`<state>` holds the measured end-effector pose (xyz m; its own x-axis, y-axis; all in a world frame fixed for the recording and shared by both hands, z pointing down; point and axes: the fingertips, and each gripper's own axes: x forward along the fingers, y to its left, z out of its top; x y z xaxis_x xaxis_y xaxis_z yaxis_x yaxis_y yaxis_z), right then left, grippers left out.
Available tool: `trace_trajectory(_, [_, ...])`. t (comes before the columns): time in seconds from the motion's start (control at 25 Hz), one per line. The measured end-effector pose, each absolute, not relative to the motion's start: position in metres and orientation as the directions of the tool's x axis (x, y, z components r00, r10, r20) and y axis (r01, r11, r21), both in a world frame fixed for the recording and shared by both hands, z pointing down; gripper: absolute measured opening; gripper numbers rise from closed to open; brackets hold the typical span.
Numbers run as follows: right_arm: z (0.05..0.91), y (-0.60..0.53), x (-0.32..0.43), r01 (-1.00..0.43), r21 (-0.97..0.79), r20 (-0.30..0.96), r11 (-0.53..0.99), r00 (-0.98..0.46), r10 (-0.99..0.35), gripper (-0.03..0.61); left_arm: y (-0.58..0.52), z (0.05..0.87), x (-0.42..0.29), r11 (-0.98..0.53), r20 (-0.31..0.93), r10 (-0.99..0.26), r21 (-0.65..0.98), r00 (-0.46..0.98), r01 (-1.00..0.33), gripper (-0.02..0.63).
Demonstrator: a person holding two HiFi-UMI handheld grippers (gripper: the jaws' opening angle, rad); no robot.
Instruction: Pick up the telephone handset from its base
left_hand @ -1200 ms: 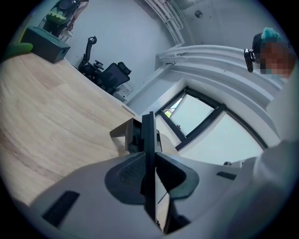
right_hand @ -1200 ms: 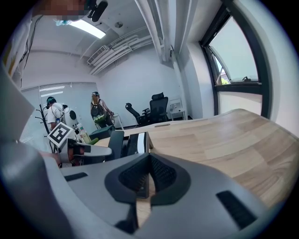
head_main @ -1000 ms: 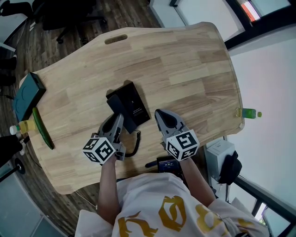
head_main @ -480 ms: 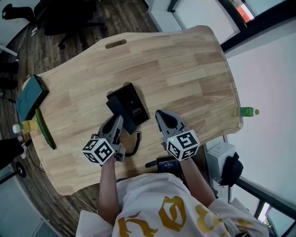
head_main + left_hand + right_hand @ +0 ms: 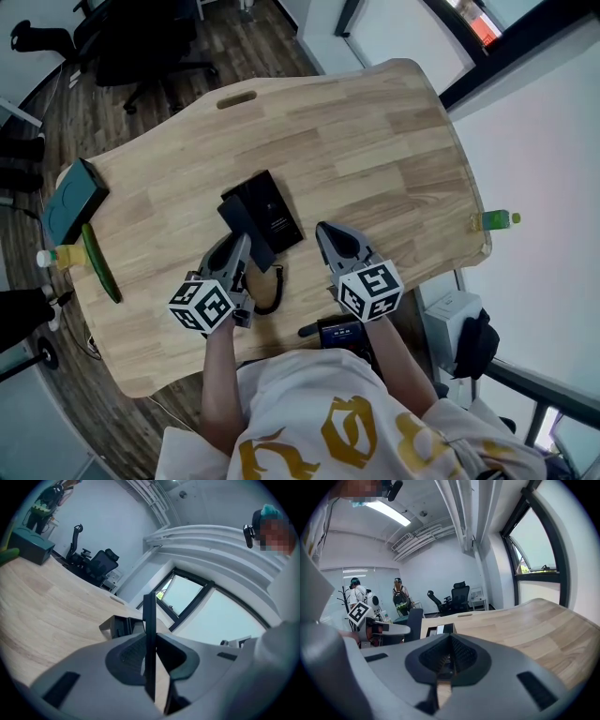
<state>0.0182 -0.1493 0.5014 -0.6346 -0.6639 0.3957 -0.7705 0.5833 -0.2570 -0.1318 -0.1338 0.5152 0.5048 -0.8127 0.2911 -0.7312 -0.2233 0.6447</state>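
The black telephone base [image 5: 274, 211] lies in the middle of the wooden table [image 5: 375, 141]. My left gripper [image 5: 240, 246] is shut on the black handset [image 5: 246, 228], which it holds over the base's left side. A coiled cord [image 5: 270, 292] hangs from the handset toward the table's near edge. In the left gripper view the handset [image 5: 149, 634] stands edge-on between the pads [image 5: 133, 656], with the base [image 5: 119, 625] beyond. My right gripper [image 5: 322, 231] hovers to the right of the base, shut and with nothing in it. In the right gripper view the base [image 5: 440, 630] and the left gripper [image 5: 389, 630] show ahead.
A teal box [image 5: 70, 202], a green strip [image 5: 98, 262] and a yellow bottle [image 5: 58, 255] sit at the table's left end. A green bottle [image 5: 497, 220] lies past the right edge. A black device [image 5: 337, 330] is at the near edge. Office chairs [image 5: 141, 37] stand behind.
My left gripper has risen a little with the handset in it. The right gripper has hardly moved. The head view has shifted slightly.
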Motion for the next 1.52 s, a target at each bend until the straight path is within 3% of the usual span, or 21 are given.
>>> trace_trajectory(1.52, [0.411,-0.058,0.017,-0.777,-0.184,0.195,0.602,-0.629,-0.752,0.005,-0.041,0.401,-0.096,-0.488,0.054,-0.761,0.609,0.647,-0.625,0.072])
